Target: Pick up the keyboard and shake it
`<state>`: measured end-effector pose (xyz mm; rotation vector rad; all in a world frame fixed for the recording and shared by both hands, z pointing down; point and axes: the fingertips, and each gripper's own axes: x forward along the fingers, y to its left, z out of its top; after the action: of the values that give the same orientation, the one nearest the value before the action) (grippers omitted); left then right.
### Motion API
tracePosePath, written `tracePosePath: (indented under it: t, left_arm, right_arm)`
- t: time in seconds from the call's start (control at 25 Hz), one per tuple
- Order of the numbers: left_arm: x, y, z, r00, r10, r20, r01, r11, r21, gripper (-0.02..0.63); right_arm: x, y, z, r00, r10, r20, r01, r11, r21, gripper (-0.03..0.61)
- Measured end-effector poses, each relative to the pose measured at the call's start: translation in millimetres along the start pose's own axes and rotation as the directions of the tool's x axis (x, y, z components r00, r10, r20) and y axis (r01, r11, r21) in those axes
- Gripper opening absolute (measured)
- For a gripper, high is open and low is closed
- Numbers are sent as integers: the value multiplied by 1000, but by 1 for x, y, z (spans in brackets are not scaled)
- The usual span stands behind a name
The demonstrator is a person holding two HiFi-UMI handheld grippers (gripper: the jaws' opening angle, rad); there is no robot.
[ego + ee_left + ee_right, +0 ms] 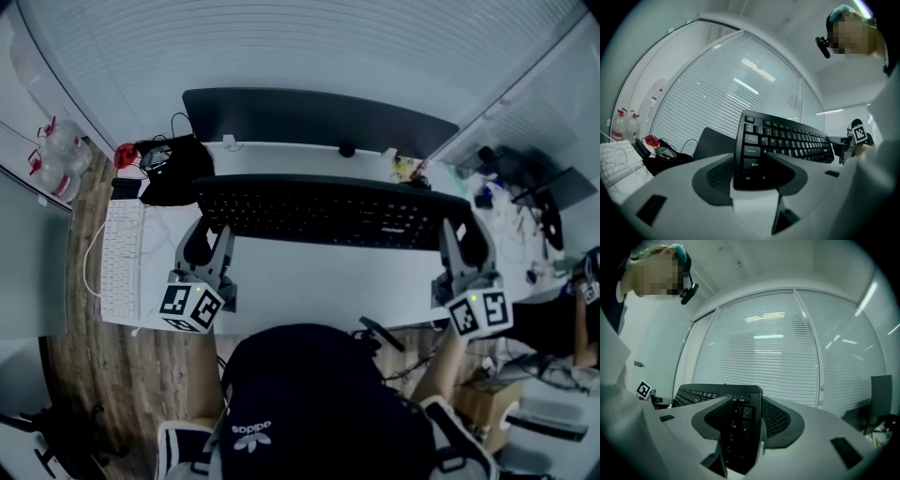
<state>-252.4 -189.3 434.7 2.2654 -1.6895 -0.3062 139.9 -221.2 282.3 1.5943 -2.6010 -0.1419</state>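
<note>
A long black keyboard hangs in the air above the white desk, held at both ends. My left gripper is shut on its left end, where the keyboard stands between the dark pads. My right gripper is shut on the right end, and the number-pad edge of the keyboard sits clamped between its pads. In both gripper views the keyboard is tilted up, keys towards the person.
A dark monitor stands at the back of the desk. A white keyboard lies at the left, with black cables and a bag behind it. Cluttered items fill the right side. Window blinds run behind.
</note>
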Motion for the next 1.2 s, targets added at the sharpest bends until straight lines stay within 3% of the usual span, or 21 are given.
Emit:
tracePosePath:
  t: [0.56,0.84,1.2]
  left_arm:
    - [7,9,-3,1000,12,-28,-12,1000,-7,202]
    - [10,14,-1,999,28,-39,-28,1000,13,202]
    - [5,2,43,1000,6,-26,-2,985,172,202]
  right_arm:
    - [10,3,-6,1000,7,-27,-7,1000,14,193]
    - [15,1,-19,1000,-2,-21,4,997,79,188]
    - [-4,-2,-41,1000,-11,4,10,983,185,187]
